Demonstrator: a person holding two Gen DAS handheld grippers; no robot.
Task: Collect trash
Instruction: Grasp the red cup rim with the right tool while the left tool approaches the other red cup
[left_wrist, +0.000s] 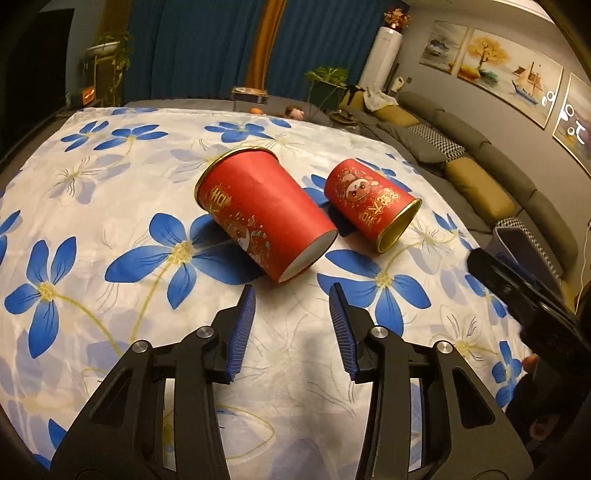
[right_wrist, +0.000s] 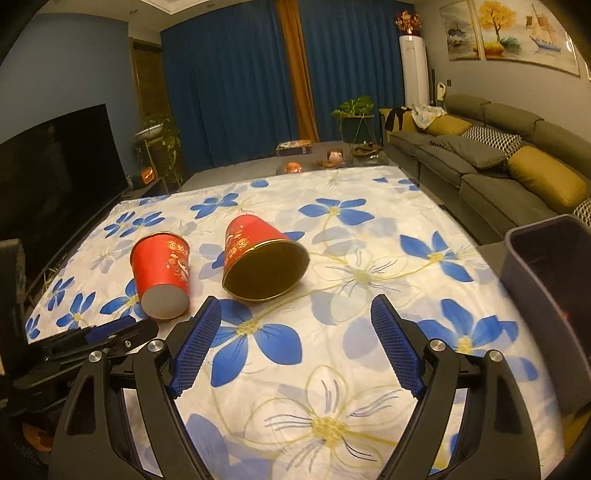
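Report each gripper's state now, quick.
Left gripper: open, holding nothing, just short of the nearer red paper cup.
Right gripper: open, holding nothing, above the floral tablecloth.

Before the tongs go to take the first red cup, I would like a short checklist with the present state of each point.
1. Left tongs open and empty: ok.
2. Right tongs open and empty: ok.
3. Red paper cup lying with its base toward the left tongs unobstructed on the flowered tablecloth: ok.
4. Second red paper cup with gold-lined mouth toward the right tongs lying apart from the first: ok.
5. Dark plastic bin at the right table edge, open: ok.
6. Cups empty inside: second looks empty; first cannot tell.
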